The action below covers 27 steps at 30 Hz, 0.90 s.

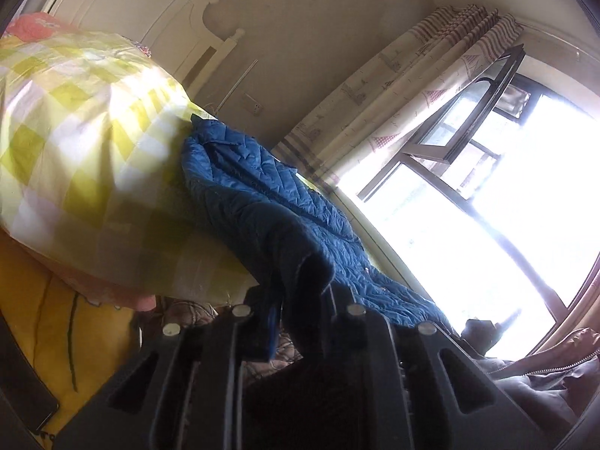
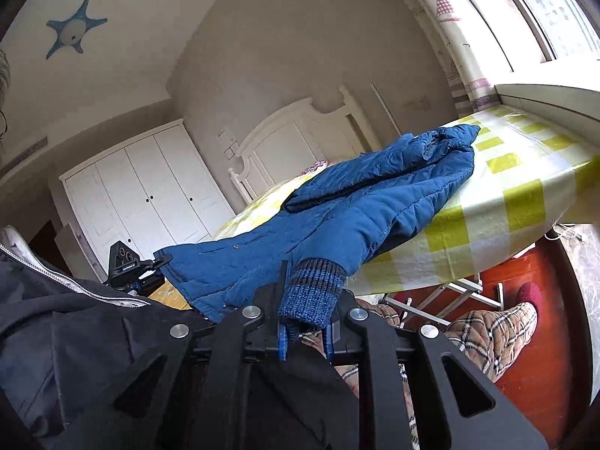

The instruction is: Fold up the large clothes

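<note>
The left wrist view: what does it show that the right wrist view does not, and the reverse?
Only the left wrist view shows the open window. Only the right wrist view shows the white wardrobe, the star lamp and the knitted cuff gripped by the right gripper. Both show the blue jacket on the yellow checked cover, with the left gripper gripping its fabric.

Bare desk on the window side

The blue jacket (image 2: 360, 202) fills the desk's (image 2: 525, 202) near edge and middle. The checked top toward the window sill (image 2: 543, 101) is bare; the sill blocks beyond.
</note>
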Motion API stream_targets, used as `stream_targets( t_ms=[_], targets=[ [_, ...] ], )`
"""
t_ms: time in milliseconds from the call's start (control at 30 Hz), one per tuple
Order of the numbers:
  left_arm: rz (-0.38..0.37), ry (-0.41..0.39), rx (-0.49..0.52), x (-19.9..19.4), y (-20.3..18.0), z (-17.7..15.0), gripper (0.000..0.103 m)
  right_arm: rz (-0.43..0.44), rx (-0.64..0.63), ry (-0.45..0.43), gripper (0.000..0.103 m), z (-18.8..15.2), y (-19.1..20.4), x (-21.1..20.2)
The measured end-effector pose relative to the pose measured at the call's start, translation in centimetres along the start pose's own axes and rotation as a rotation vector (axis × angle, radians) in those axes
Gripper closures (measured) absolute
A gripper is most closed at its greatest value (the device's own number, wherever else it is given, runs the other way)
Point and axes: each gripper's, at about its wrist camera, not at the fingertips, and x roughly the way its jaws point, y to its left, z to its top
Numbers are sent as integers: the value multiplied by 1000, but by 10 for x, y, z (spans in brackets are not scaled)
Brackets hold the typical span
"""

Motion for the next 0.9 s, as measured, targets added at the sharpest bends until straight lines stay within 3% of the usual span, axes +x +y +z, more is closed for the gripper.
stream_targets(
  t_ms=[67, 167, 267, 400, 500, 533, 567, 600, 633, 700, 733, 800, 833, 900],
  targets=[
    [-63, -42, 6, -11, -11, 7, 87, 11, -26, -60, 87, 14, 12, -12],
    [-145, -78, 46, -2, -30, 44, 86, 1, -65, -116, 87, 59, 18, -6],
    [-137, -94, 70, 35, -41, 100, 83, -19, -73, -137, 87, 116, 9, 25],
    [-47, -57, 9, 126, -30, 176, 79, -101, -33, -85, 87, 187, -27, 101],
    [84, -27, -81, 208, 4, 221, 76, -178, 92, -27, 86, 221, -79, 165],
    [134, -23, -110, 231, 18, 228, 72, -213, 150, -14, 86, 228, -100, 184],
    [175, -12, -140, 252, 33, 233, 61, -240, 219, -3, 83, 229, -123, 200],
    [229, -3, -163, 271, 50, 236, 51, -257, 283, 23, 73, 230, -147, 217],
    [304, -3, -186, 286, 67, 237, 32, -271, 343, 60, 48, 228, -170, 234],
    [402, 18, -256, 308, 106, 237, 28, -326, 476, 110, 27, 215, -212, 253],
    [436, 40, -311, 313, 125, 237, 28, -329, 538, 101, 27, 208, -228, 254],
    [419, 46, -417, 310, 152, 239, 28, -252, 594, 40, 28, 206, -243, 243],
    [407, 28, -422, 303, 160, 242, 28, -248, 574, 18, 28, 209, -244, 236],
    [431, 23, -345, 294, 164, 252, 27, -323, 418, 34, 28, 221, -236, 228]
  ],
)
